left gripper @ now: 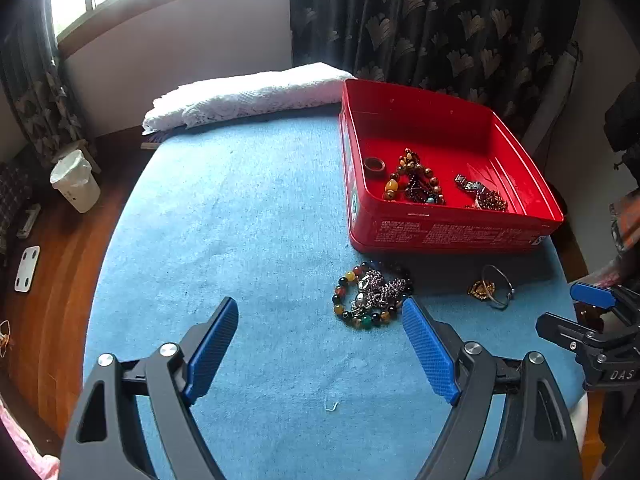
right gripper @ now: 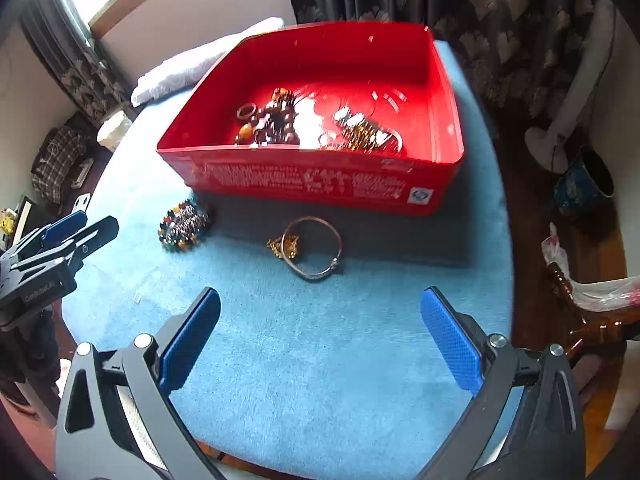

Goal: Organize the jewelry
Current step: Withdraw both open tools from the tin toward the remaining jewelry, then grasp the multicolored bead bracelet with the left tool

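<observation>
A red tin box stands on the blue cloth and holds beaded bracelets, a brown ring and a watch. In front of it lie a pile of coloured bead bracelets and a silver bangle with a gold pendant. My left gripper is open and empty, its right finger just beside the bead pile. Over the bare cloth short of the bangle, my right gripper stands wide open with nothing in it.
A folded white lace cloth lies at the table's far edge. Wooden floor with a white bin lies off the left side. A fan stand and a blue pot are on the floor to the right.
</observation>
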`<action>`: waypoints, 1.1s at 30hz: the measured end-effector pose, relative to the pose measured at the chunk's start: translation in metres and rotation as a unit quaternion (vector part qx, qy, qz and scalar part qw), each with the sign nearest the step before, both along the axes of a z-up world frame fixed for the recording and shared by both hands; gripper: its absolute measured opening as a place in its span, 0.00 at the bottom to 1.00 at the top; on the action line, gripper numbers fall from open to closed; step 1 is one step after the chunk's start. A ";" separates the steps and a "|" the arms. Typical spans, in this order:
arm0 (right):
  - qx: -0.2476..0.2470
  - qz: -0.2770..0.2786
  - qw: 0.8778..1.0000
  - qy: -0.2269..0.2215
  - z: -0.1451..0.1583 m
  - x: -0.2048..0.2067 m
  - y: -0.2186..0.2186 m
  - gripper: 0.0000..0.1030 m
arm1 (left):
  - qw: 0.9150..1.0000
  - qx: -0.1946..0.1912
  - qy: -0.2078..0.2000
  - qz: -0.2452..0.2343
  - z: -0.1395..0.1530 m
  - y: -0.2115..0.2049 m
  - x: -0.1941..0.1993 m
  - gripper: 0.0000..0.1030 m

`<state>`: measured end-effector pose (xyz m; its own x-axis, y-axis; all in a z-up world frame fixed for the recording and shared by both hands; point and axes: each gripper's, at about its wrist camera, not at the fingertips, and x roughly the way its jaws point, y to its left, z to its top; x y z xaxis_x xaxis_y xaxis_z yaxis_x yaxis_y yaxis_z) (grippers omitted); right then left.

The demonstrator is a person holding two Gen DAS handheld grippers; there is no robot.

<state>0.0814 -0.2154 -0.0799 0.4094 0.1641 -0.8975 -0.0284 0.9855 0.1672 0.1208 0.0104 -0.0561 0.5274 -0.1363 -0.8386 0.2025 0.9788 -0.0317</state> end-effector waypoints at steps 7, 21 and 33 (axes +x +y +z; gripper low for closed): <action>0.016 0.008 1.000 0.012 -0.017 0.012 0.000 0.92 | 1.000 0.008 0.012 -0.017 -0.017 -0.008 0.004 0.80; 0.022 0.019 0.999 0.031 -0.029 0.021 -0.003 0.69 | 0.998 -0.009 0.066 -0.011 -0.046 -0.004 0.020 0.69; 0.016 0.023 0.999 0.034 -0.030 0.025 0.001 0.68 | 0.996 0.000 0.086 -0.017 -0.050 -0.006 0.033 0.49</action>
<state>0.1062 -0.2147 -0.1103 0.3389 0.2093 -0.9173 -0.0604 0.9778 0.2008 0.1536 0.0047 -0.1060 0.3719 -0.1523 -0.9157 0.2270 0.9714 -0.0694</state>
